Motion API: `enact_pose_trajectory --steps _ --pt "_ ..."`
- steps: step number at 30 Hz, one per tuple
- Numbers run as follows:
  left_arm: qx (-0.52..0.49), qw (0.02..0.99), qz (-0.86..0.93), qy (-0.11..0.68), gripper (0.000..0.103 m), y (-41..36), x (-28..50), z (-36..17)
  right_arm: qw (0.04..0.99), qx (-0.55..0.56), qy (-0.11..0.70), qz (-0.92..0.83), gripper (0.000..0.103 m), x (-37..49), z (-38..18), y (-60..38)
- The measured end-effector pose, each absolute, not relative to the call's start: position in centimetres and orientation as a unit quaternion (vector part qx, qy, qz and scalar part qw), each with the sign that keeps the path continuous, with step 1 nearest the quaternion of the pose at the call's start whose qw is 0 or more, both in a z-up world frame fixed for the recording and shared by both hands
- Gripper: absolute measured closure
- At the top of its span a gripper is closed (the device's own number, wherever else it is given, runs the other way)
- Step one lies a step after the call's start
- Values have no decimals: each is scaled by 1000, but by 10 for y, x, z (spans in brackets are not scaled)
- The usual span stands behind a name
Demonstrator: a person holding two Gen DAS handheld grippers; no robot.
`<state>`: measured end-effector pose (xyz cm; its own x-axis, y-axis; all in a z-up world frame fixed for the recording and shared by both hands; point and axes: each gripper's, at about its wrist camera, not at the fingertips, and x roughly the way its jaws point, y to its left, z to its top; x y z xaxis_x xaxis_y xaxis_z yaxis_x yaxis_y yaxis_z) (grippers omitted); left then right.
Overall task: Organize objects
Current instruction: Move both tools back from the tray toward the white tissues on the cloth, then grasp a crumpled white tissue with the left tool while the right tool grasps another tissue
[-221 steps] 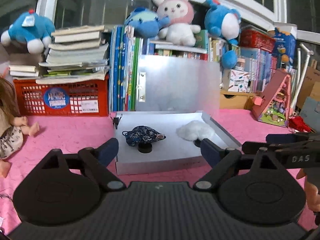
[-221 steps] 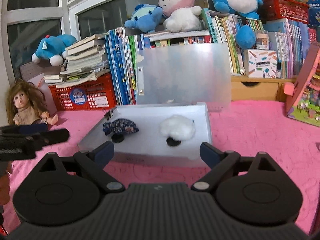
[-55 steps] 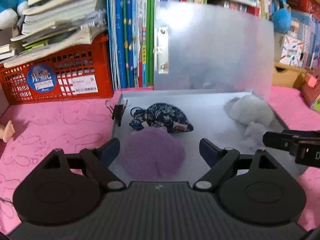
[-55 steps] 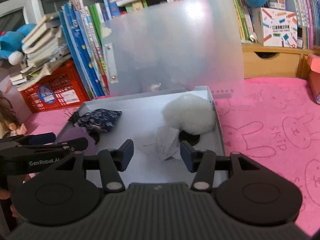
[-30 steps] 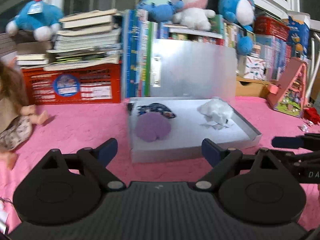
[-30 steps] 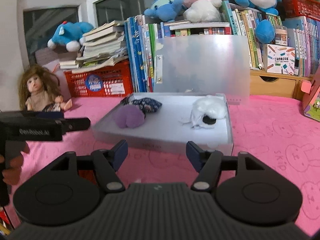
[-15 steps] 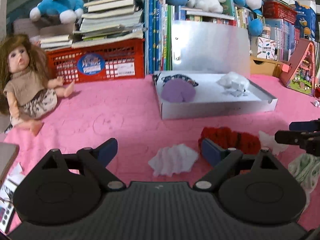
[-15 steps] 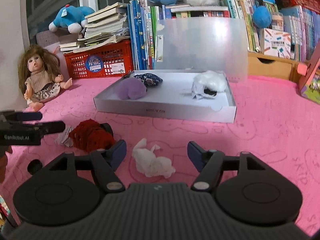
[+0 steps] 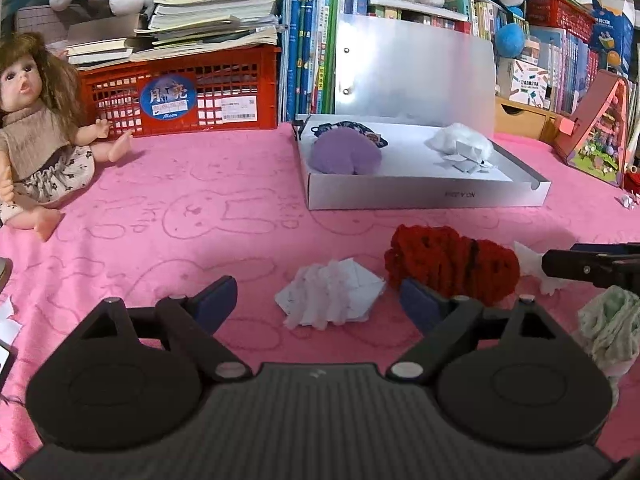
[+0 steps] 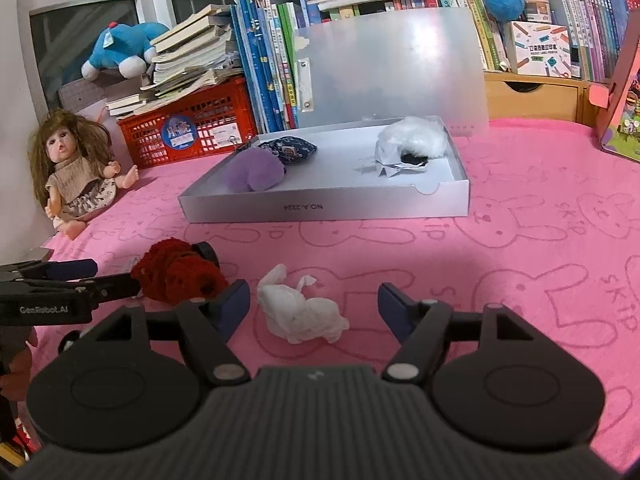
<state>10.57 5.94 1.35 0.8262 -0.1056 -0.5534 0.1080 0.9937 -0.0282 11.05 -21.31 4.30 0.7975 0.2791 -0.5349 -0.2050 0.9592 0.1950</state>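
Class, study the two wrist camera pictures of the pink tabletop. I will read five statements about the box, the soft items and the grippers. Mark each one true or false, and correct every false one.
1. The purple pom-pom lies inside the grey box. True.
2. The red woolly item is in the box. False: it lies on the pink cloth in front of the box.
3. The right gripper is clamped on the crumpled white tissue. False: the tissue lies between open fingers, untouched.
4. A doll sits left of the box. True.
5. The left gripper holds nothing. True.
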Motion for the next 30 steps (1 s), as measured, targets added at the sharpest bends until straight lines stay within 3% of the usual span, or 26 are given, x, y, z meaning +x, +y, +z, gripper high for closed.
enact_pose_trajectory --steps 13,17,22,30 --pt "-17 952 -60 301 16 61 112 10 937 24 310 161 22 112 38 -204" --pt "-24 948 -67 310 19 62 115 6 935 33 310 166 29 113 38 -202" --pt "-15 950 -66 306 31 59 115 6 938 27 307 161 36 112 37 -198" --pt "-1 952 -63 298 37 54 111 4 939 26 305 157 46 111 36 -199"
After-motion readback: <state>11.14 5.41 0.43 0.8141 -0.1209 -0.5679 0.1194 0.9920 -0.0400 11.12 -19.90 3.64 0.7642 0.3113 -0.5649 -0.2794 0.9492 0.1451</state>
